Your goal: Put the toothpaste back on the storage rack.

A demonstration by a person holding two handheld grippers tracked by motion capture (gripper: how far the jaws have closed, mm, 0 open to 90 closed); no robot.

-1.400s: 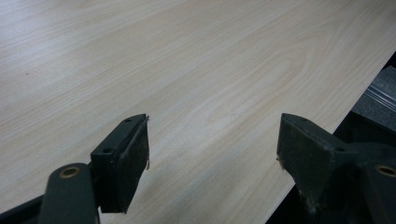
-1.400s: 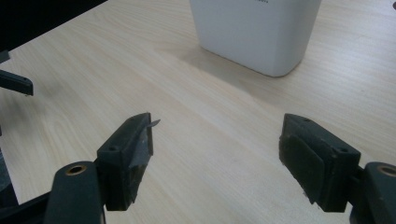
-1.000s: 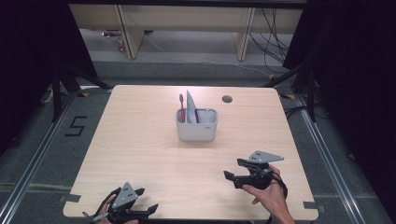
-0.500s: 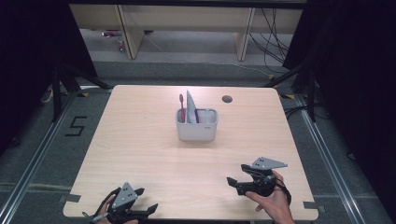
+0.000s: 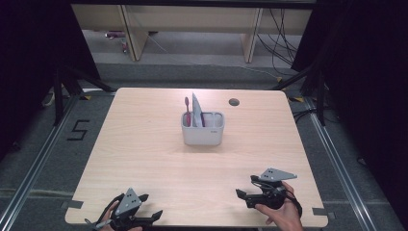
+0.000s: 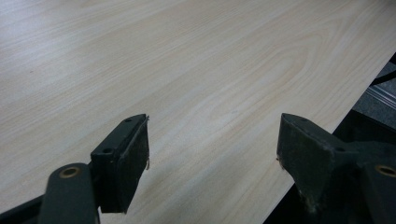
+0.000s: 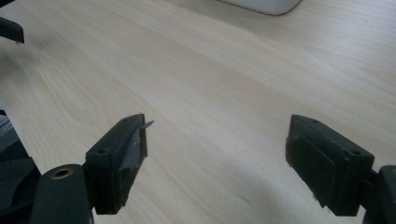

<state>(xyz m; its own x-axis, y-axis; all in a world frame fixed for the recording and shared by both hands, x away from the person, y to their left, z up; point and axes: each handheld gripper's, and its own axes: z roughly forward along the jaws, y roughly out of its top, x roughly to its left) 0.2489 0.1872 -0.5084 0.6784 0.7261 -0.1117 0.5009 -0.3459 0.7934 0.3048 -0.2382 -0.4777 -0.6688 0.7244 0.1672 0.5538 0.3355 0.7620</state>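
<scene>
Looking down from the high view, the white holder (image 5: pixel 202 128) with a red toothbrush (image 5: pixel 187 109) and a grey tube (image 5: pixel 197 109) stands mid-bench (image 5: pixel 144 144), the left gripper (image 5: pixel 146 219) at 7 o'clock and the right gripper (image 5: pixel 243 195) at 5 o'clock, both well apart from it. The left gripper view shows its jaws spread over bare wood. The right gripper view shows jaws that have just been opening, nothing between them, the holder's base at 12 o'clock.
</scene>
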